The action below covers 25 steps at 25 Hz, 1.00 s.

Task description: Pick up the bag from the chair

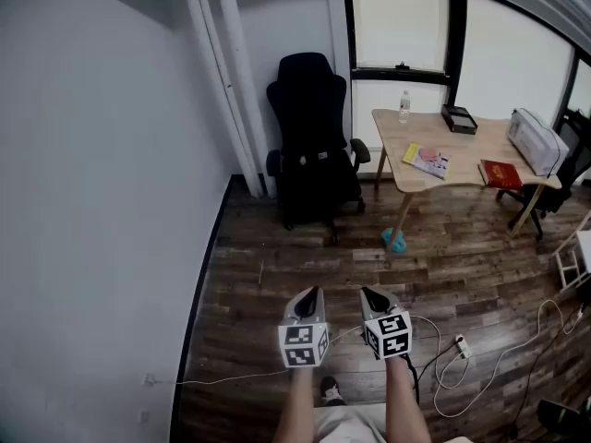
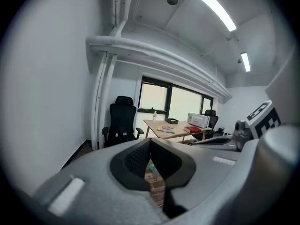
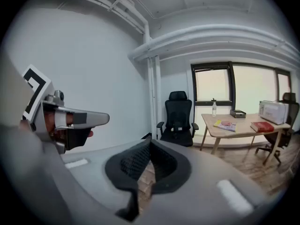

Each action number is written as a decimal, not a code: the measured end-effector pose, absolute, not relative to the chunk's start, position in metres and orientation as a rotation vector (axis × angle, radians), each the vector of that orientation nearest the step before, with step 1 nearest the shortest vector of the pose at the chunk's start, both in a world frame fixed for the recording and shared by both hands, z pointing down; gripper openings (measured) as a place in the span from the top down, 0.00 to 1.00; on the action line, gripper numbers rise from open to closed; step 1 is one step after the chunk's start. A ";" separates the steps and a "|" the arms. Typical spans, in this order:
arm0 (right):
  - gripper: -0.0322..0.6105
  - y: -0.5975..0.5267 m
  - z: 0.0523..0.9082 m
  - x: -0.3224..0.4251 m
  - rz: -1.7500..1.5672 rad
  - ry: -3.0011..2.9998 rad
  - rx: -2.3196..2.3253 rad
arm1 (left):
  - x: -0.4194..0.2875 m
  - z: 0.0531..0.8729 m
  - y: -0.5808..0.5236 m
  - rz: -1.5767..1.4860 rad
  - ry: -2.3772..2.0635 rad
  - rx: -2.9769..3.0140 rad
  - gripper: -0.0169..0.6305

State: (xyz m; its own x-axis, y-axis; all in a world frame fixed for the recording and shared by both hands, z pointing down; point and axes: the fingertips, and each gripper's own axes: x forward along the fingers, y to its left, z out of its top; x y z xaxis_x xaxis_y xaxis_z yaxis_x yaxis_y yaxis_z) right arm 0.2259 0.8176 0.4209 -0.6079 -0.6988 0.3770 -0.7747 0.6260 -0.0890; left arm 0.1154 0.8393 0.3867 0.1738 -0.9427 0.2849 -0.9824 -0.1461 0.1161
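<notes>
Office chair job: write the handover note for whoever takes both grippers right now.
Left gripper: shut, empty. Right gripper: shut, empty. Both are side by side above the wooden floor, well short of the chair.
Black office chair stands beside the table. A dark shape on its seat may be the bag; cannot confirm from here.
Done: nothing picked up.
Left: approach the chair, open jaws, grip the bag, lift it off.
</notes>
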 end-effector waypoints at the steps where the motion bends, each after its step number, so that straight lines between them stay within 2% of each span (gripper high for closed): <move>1: 0.95 0.806 0.420 0.224 0.344 -2.539 1.211 | 0.113 0.383 0.830 0.198 -1.834 2.200 0.96; 8: 0.95 0.759 0.421 0.203 0.317 -2.540 1.249 | 0.080 0.377 0.787 0.159 -1.843 2.233 0.96; 14: 0.95 0.728 0.422 0.206 0.374 -2.565 1.271 | 0.081 0.390 0.755 0.181 -1.794 2.207 0.96; 25: 0.95 0.614 0.401 0.226 0.354 -2.750 0.974 | 0.138 0.388 0.640 0.245 -1.808 2.178 0.96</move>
